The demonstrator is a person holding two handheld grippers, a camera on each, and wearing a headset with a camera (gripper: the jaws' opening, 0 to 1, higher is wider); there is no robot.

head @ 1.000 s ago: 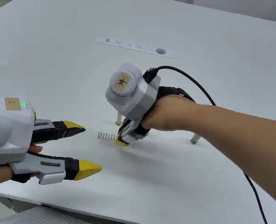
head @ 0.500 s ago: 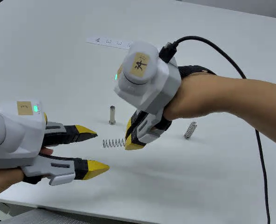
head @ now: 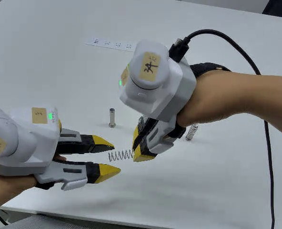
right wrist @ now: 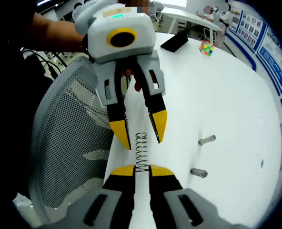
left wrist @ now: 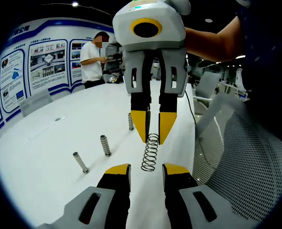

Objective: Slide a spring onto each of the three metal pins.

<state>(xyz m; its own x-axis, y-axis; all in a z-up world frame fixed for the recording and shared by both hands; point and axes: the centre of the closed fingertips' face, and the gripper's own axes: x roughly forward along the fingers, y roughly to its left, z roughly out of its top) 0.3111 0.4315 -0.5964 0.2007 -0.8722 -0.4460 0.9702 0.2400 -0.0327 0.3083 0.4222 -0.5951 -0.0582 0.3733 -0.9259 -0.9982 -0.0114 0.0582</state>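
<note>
**White worktop, one spring pinched**

On the worktop [head: 45, 62], your right gripper [head: 140, 155] is pinching one end of a spring [head: 121, 155]. Your left gripper [head: 111, 157] is spread, with its tips either side of the free end and apart from it. Behind them, a bare pin [head: 112, 117] stands upright, and a second pin [head: 192, 132] already wears a coil.

Left gripper [head: 115, 158] low at left, jaws apart, tips pointing right. Right gripper [head: 142, 153] tilts down to face it, jaws pinched on a spring [head: 121, 155] end; right forearm [head: 241, 102] extends from the right edge.
</note>
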